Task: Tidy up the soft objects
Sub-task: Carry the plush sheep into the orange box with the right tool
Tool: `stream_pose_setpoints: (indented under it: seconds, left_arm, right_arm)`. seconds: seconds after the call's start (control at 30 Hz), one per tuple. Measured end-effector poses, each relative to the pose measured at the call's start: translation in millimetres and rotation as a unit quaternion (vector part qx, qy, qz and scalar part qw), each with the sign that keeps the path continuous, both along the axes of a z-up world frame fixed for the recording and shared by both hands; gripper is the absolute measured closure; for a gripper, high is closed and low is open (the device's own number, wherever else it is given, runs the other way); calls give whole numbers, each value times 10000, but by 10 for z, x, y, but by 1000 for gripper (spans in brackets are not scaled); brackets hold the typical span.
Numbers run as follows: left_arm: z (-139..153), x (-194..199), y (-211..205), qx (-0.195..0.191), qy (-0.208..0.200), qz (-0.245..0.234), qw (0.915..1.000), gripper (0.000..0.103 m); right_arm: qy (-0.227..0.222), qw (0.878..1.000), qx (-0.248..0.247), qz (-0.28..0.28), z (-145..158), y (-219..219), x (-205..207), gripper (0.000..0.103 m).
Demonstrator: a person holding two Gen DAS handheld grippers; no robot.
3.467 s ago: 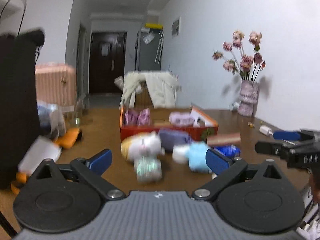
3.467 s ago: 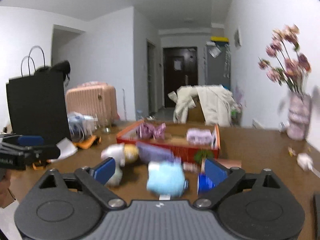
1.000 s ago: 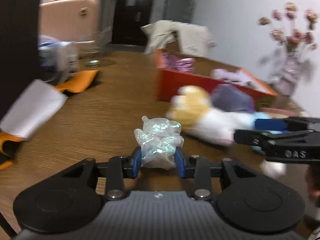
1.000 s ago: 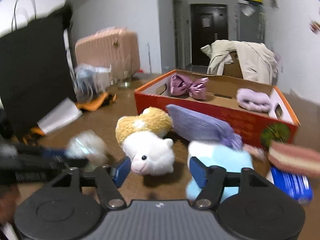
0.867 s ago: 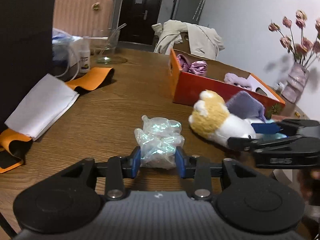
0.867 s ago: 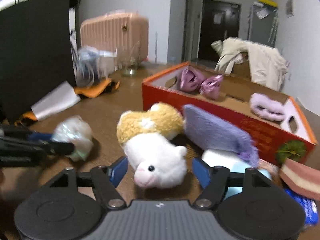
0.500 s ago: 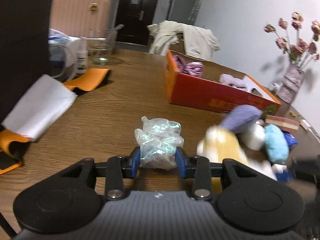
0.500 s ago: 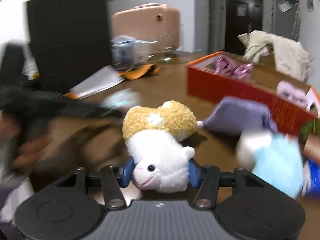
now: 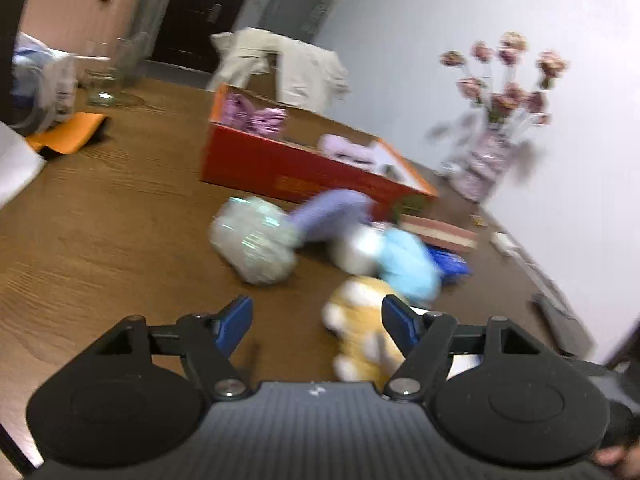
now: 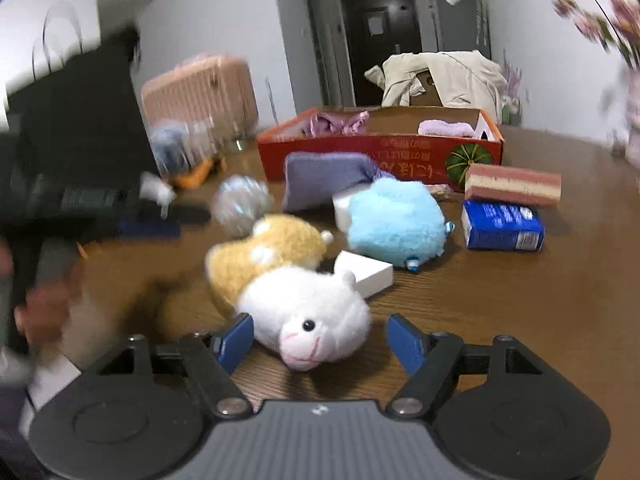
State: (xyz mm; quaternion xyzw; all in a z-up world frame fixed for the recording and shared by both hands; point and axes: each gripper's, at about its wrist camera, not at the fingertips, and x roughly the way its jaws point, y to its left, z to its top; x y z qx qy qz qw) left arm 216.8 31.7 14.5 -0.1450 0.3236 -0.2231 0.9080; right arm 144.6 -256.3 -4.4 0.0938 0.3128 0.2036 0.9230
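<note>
white and tan plush toy [image 10: 292, 284] lies on the wooden table [image 10: 520, 300] between the spread fingers of the right gripper [image 10: 320, 342] (touching neither); left gripper [image 9: 316, 322] is spread wide too, crinkly ball [image 9: 254, 246] lying ahead of it.

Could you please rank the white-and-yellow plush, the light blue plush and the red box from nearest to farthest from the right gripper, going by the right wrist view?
From the right gripper:
1. White-and-yellow plush, its head between the open fingers.
2. Light blue plush, farther back, slightly right.
3. Red box, behind everything.
</note>
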Motion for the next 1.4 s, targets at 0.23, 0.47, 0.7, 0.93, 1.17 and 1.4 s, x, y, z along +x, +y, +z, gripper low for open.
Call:
stream_pose_setpoints:
  seconds: [0.23, 0.47, 0.7, 0.93, 1.17, 1.4]
  left_arm:
    - [-99, 77, -423, 138, 227, -402, 9988, 42]
    - [-154, 35, -435, -53, 470, -500, 9976, 57]
    - [174, -104, -305, -256, 25, -411, 9988, 58]
    - [745, 703, -245, -494, -586, -187, 9969, 61]
    - [880, 1998, -244, -379, -200, 224, 9988, 61]
    - [507, 2754, -224, 199, 453, 699, 9963, 62]
  right_arm:
    - [261, 9934, 1023, -440, -157, -157, 189, 40]
    - [458, 9878, 1435, -393, -280, -157, 192, 53]
    - [113, 9887, 1472, -268, 45, -121, 160, 54]
    - [-531, 9925, 1097, 79, 652, -57, 991, 54]
    - [182, 9901, 1384, 171, 771, -35, 2431, 54]
    - [991, 9888, 1117, 89, 353, 257, 3347, 54]
